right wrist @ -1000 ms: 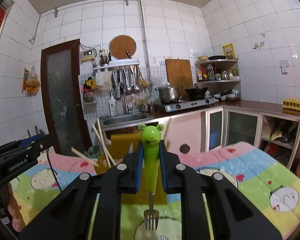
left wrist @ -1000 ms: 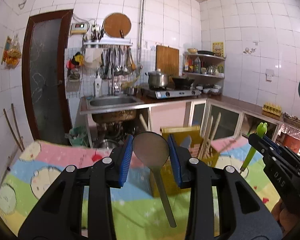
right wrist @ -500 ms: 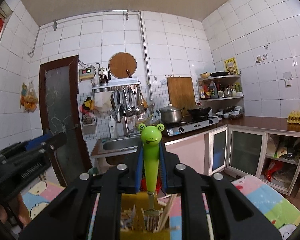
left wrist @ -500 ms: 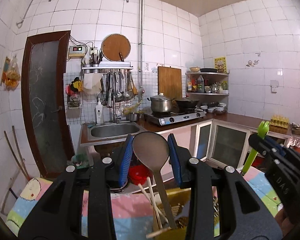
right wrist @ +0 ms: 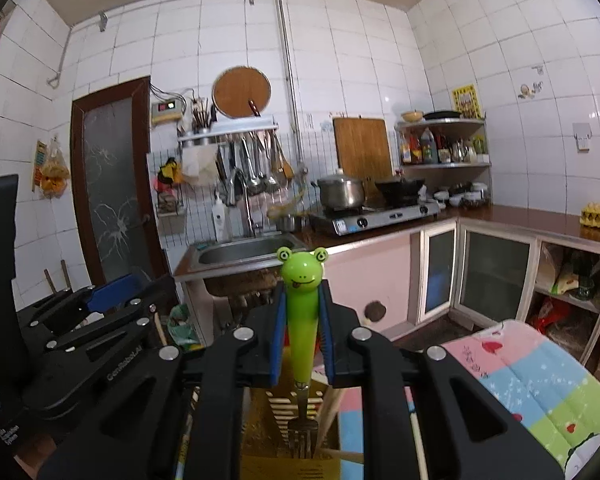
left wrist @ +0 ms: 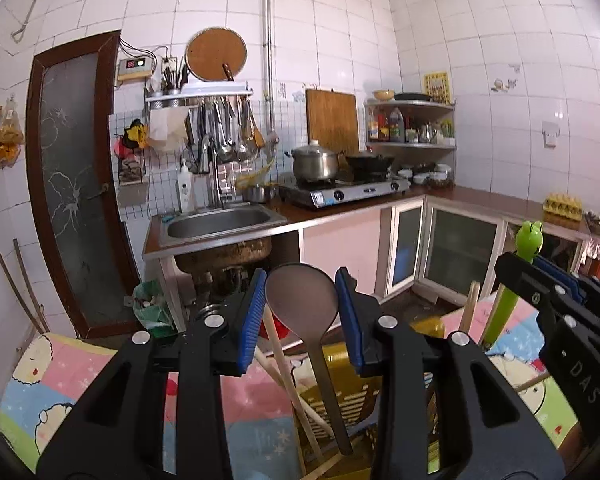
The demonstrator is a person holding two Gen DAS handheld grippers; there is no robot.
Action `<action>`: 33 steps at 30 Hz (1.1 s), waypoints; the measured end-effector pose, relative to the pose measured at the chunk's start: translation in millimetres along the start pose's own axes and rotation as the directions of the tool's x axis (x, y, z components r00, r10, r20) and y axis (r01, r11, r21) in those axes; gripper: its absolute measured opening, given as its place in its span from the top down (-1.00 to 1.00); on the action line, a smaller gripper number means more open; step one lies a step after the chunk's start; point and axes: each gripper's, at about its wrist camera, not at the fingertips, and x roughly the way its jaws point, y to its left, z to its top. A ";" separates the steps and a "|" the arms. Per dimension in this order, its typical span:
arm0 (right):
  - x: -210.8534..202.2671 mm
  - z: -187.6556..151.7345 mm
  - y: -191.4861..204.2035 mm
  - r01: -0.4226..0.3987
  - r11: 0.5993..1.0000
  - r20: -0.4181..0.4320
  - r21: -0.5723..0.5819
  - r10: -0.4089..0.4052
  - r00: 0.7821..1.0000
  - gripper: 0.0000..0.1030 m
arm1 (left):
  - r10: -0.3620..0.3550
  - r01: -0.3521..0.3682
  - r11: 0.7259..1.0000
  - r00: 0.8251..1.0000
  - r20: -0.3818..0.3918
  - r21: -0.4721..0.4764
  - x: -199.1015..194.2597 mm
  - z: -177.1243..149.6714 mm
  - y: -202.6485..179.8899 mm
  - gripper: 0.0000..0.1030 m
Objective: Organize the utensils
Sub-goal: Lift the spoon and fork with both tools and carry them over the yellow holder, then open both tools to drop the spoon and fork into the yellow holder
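A white-tiled kitchen fills the far half of both views: a steel sink (left wrist: 220,222) in the counter left of a gas stove (left wrist: 344,194) carrying a pot (left wrist: 314,162), with a dark door (left wrist: 74,184) at far left. Near, a tabletop under a pastel cartoon cloth (right wrist: 536,376) runs out of frame on the right. On it stands a yellow slotted utensil holder (right wrist: 296,404), its base hidden behind the grippers and chopsticks (left wrist: 290,384) leaning out. The left gripper (left wrist: 300,316) has its jaws apart, either side of a metal spoon (left wrist: 302,300) standing bowl-up in the holder; contact is hard to make out. The right gripper (right wrist: 302,322) has its jaws clamped on a frog-handled fork (right wrist: 302,304), tines down inside the holder.
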 end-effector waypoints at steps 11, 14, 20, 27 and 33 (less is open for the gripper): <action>9.3 -23.5 -4.2 0.012 1.000 -0.062 -0.023 -0.013 0.998 0.69 | 0.009 -0.007 1.000 0.997 -0.073 0.026 23.4 -34.7 1.3 0.34; 14.8 -28.4 -3.5 0.011 0.999 -0.109 -0.041 -0.015 0.994 0.69 | -0.003 0.006 1.000 0.997 -0.077 0.026 20.8 -35.3 1.4 0.33; 29.0 -34.1 -4.9 0.028 0.998 -0.222 -0.049 -0.039 0.974 0.69 | -0.018 0.016 1.000 0.995 -0.102 -0.020 10.9 -29.7 12.8 0.33; 30.5 -36.9 -10.4 0.056 0.998 -0.307 -0.043 -0.066 0.950 0.49 | 0.024 -0.028 0.999 0.994 -0.107 -0.038 -20.8 -21.1 35.0 -0.07; -25.1 -10.7 -12.4 0.071 0.997 -0.230 -0.039 -0.078 0.970 -0.29 | 0.066 -0.069 0.997 0.996 -0.066 -0.044 -74.0 -23.6 53.3 -0.82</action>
